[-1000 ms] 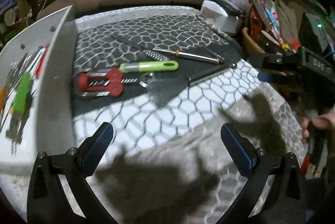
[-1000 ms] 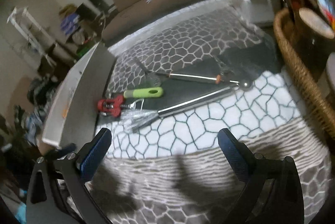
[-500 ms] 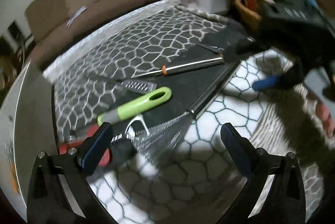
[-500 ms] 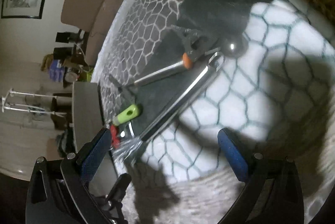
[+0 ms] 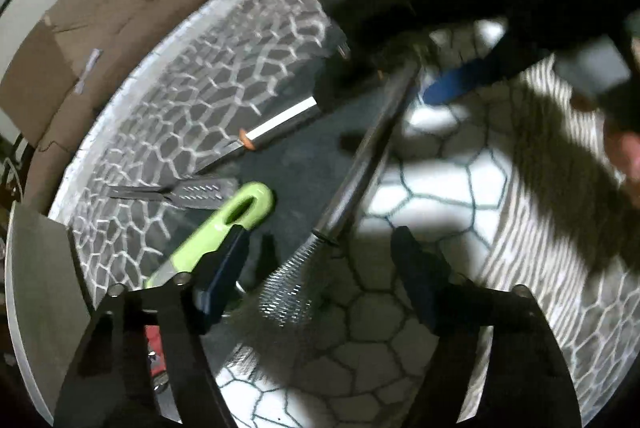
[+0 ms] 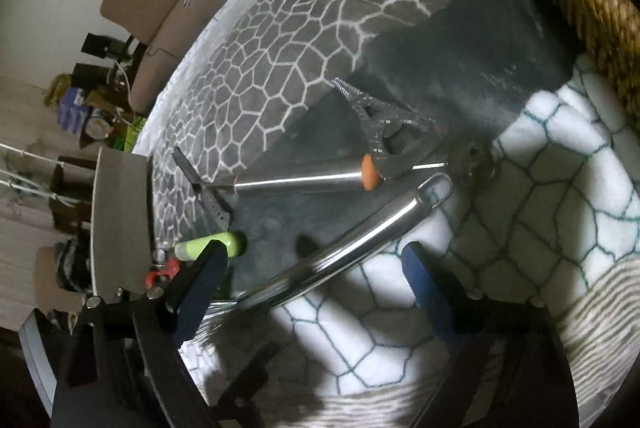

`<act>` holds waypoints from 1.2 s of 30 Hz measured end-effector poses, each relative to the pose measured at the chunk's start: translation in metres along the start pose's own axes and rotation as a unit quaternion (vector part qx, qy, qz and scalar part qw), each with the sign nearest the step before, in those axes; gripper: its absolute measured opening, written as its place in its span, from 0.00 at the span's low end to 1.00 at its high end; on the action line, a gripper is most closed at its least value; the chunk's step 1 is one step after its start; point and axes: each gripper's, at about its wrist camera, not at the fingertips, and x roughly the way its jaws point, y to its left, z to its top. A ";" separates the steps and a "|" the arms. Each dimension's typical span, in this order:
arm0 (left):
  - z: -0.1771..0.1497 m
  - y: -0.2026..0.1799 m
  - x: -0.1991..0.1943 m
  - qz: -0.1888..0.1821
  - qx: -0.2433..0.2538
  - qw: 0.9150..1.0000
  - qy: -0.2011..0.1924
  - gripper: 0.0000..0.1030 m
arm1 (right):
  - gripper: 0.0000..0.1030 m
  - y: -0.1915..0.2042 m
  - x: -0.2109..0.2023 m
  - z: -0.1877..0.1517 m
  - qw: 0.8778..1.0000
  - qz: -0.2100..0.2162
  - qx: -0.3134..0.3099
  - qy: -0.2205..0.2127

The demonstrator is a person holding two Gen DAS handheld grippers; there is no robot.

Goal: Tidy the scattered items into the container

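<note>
Closing with the left gripper, jaws still apart and astride the wire head of the whisk, pads not yet on it; just outside the left finger, a green-handled tool, and further out that side, the white container. Closing too with the right gripper, jaws wide apart around the whisk's steel handle, no contact showing. Ahead of those fingertips, a steel tool with an orange collar lying flat on the patterned cloth.
</note>
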 end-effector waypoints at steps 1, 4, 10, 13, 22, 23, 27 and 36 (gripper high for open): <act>-0.002 -0.001 0.002 -0.010 0.000 1.000 0.001 0.59 | 0.82 0.000 0.001 0.001 1.000 -0.004 -0.002 -0.003; -0.004 0.006 0.004 -0.040 -0.027 0.999 0.000 0.51 | 0.65 0.004 0.002 0.002 0.999 -0.028 -0.019 -0.009; -0.013 0.016 -0.010 -0.113 -0.098 0.989 -0.011 0.43 | 0.43 0.010 0.005 -0.002 0.995 -0.070 -0.068 -0.019; -0.021 0.014 -0.027 -0.158 -0.135 0.978 -0.021 0.41 | 0.42 0.008 0.006 -0.007 0.996 -0.053 -0.067 -0.005; -0.033 -0.016 -0.052 -0.147 -0.158 0.976 -0.011 0.35 | 0.42 0.010 0.007 -0.019 0.997 -0.020 -0.065 0.024; -0.033 -0.013 -0.054 -0.131 -0.165 0.977 -0.018 0.40 | 0.42 0.010 0.008 -0.019 0.997 -0.020 -0.065 0.024; -0.024 0.003 -0.060 -0.089 -0.183 0.978 -0.039 0.71 | 0.42 0.011 0.010 -0.021 0.997 -0.026 -0.063 0.024; 0.010 -0.023 -0.010 -0.062 -0.022 0.997 0.051 0.27 | 0.41 0.005 0.007 -0.022 0.999 -0.008 -0.042 0.026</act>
